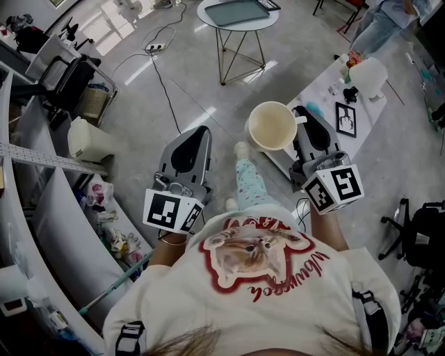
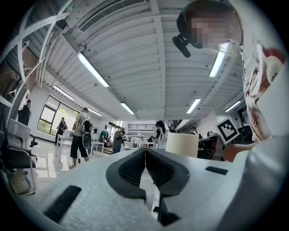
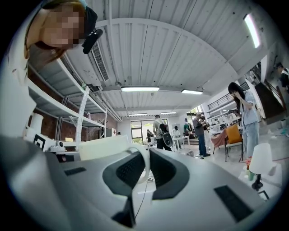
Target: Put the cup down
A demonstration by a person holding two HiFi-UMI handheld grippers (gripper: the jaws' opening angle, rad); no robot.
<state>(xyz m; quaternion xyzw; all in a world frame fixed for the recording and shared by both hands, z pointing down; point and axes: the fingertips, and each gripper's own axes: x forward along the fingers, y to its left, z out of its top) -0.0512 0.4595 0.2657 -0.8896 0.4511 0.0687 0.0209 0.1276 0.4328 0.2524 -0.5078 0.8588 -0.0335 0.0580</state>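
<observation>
A cream cup is held in the air at chest height, its open mouth facing my head camera. My right gripper is shut on the cup's handle. In the right gripper view the handle sits pinched between the dark pads, with the cup body to the left of the jaws. My left gripper is shut on nothing and points the same way, a hand's width left of the cup. In the left gripper view its pads meet, and the cup shows beyond them to the right.
A long white table with small items and a white lamp-like object lies beyond the cup. A round table stands farther off, and a cable runs over the floor. Shelving and a white jug are at left. Several people stand in the room.
</observation>
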